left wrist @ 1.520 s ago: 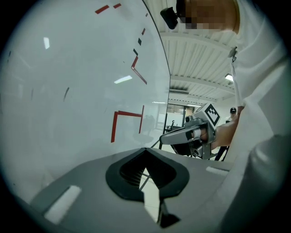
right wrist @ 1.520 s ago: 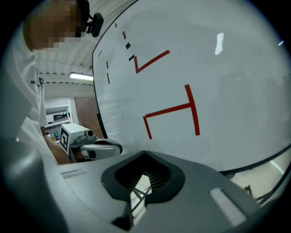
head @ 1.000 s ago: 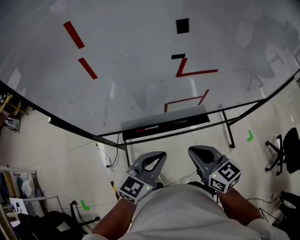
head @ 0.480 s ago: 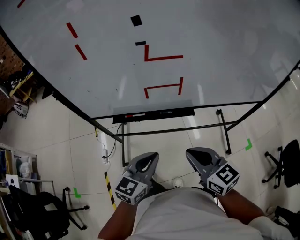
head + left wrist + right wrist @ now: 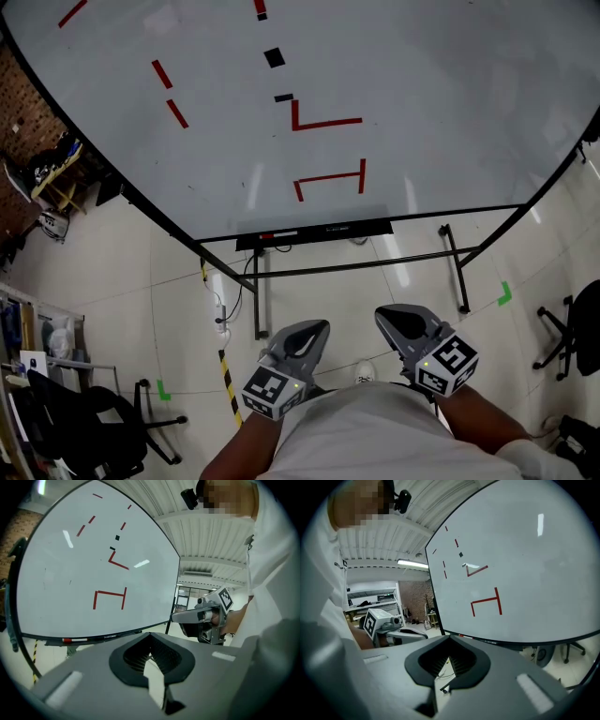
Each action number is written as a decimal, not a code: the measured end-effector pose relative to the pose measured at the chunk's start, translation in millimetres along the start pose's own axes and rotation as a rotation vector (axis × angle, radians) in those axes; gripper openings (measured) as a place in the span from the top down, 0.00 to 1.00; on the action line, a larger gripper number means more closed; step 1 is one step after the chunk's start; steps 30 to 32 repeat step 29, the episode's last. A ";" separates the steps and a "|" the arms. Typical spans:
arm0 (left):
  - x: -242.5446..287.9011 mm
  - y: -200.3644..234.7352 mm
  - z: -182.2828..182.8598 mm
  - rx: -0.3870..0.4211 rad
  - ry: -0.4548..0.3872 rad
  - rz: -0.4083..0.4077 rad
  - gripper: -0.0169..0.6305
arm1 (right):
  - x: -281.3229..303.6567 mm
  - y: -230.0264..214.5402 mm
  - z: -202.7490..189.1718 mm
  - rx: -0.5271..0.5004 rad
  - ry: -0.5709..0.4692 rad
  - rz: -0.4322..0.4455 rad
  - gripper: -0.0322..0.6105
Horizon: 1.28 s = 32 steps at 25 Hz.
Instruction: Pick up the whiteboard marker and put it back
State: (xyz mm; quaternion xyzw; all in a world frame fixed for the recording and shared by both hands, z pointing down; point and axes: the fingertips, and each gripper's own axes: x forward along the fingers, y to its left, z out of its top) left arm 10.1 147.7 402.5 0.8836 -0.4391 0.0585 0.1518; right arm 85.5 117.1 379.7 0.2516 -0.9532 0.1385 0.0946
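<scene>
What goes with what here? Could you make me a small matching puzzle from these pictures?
Things:
1. whiteboard marker
2. left gripper
3. floor tape corner
4. small square on the whiteboard

Descriptions:
a. black
b. jaws shut, nothing held
c. lying on the tray under the board
d. green

Pairs: 1-c, 2-b, 3-d, 4-a

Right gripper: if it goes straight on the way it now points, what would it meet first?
Probably the whiteboard, low down near its tray. The air between looks free. The right gripper has its jaws together and holds nothing. Depth is hard to judge here.
</scene>
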 end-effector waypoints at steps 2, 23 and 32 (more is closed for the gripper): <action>-5.1 3.6 2.5 0.016 0.011 -0.013 0.95 | 4.7 4.6 2.5 0.008 -0.007 -0.018 0.95; -54.5 46.2 6.9 0.053 0.000 -0.080 0.95 | 53.9 64.4 -10.0 0.032 0.011 -0.067 0.95; -59.1 51.4 9.2 0.068 -0.014 -0.070 0.95 | 57.3 68.2 -11.4 0.034 0.010 -0.068 0.95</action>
